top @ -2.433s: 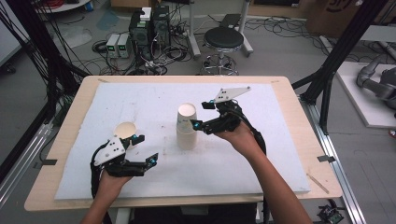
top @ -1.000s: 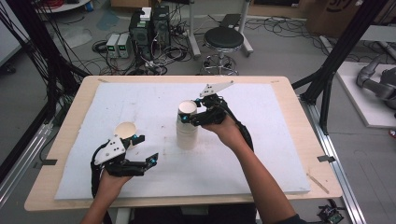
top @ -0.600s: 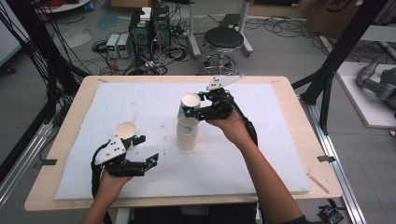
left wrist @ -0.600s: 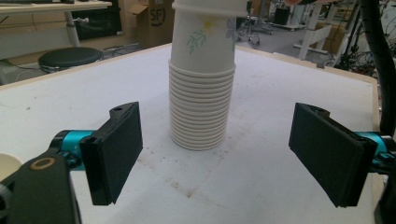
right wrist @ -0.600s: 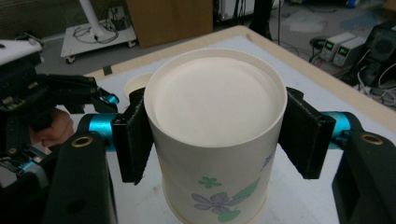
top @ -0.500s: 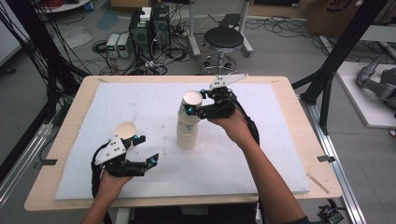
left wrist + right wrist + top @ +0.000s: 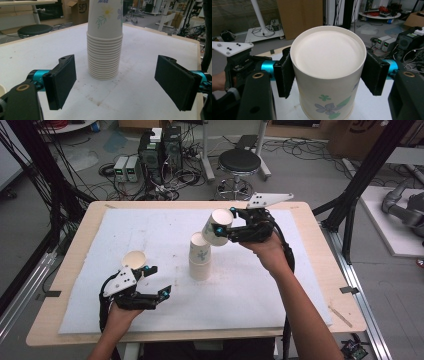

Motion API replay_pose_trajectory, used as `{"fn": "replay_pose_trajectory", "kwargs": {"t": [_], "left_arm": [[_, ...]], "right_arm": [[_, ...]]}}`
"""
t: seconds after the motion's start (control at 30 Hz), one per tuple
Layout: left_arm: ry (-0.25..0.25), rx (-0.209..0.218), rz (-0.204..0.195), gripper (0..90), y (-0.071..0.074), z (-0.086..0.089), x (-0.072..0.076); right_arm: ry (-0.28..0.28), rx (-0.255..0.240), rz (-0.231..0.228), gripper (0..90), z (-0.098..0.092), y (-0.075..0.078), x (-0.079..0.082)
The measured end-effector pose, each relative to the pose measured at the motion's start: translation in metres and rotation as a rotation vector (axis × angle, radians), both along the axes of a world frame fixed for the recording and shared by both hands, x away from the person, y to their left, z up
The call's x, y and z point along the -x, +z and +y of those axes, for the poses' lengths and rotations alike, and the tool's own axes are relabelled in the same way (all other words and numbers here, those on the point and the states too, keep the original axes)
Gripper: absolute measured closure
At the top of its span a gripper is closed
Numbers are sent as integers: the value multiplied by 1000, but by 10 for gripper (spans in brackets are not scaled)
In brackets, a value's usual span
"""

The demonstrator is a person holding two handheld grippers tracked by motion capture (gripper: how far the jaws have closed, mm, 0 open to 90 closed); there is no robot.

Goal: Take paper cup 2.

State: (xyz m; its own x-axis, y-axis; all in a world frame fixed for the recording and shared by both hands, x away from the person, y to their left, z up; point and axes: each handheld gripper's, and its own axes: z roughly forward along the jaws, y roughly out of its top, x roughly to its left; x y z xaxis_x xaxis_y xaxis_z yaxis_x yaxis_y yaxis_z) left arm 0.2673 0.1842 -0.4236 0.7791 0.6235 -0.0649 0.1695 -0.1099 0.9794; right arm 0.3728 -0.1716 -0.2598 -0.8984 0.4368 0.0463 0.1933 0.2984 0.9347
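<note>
my right gripper (image 7: 231, 231) has just been closing its fingers on a white flower-printed paper cup (image 7: 216, 226), upper centre, beside the nested paper cup stack (image 7: 200, 256) on the bench; left gripper (image 7: 156, 280) fingers apart.

Bright even indoor light, soft shadows, slightly soft focus

Three lots of paper cups were on hand: one nested stack of cups (image 7: 200, 260) near the middle of the table (image 7: 310, 285), one single cup (image 7: 134, 259) toward its left edge, and one lifted cup (image 7: 216, 227) above the stack. Two grippers were present. Beyond the far edge stood one stool (image 7: 240, 162).
</note>
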Motion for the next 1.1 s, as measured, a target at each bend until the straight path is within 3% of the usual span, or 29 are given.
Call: {"fn": "replay_pose_trajectory", "kwargs": {"t": [0.4, 0.77, 1.1], "left_arm": [[-26, -5, 0, 174, 0, -6, 1], [-35, -16, -1, 174, 0, -13, 2], [-46, -18, -14, 180, 1, -18, 3]], "right_arm": [[-15, 6, -19, 356, -38, -1, 25], [-16, 56, -12, 356, -63, -36, 52], [-32, 79, -3, 358, -76, -71, 62]]}}
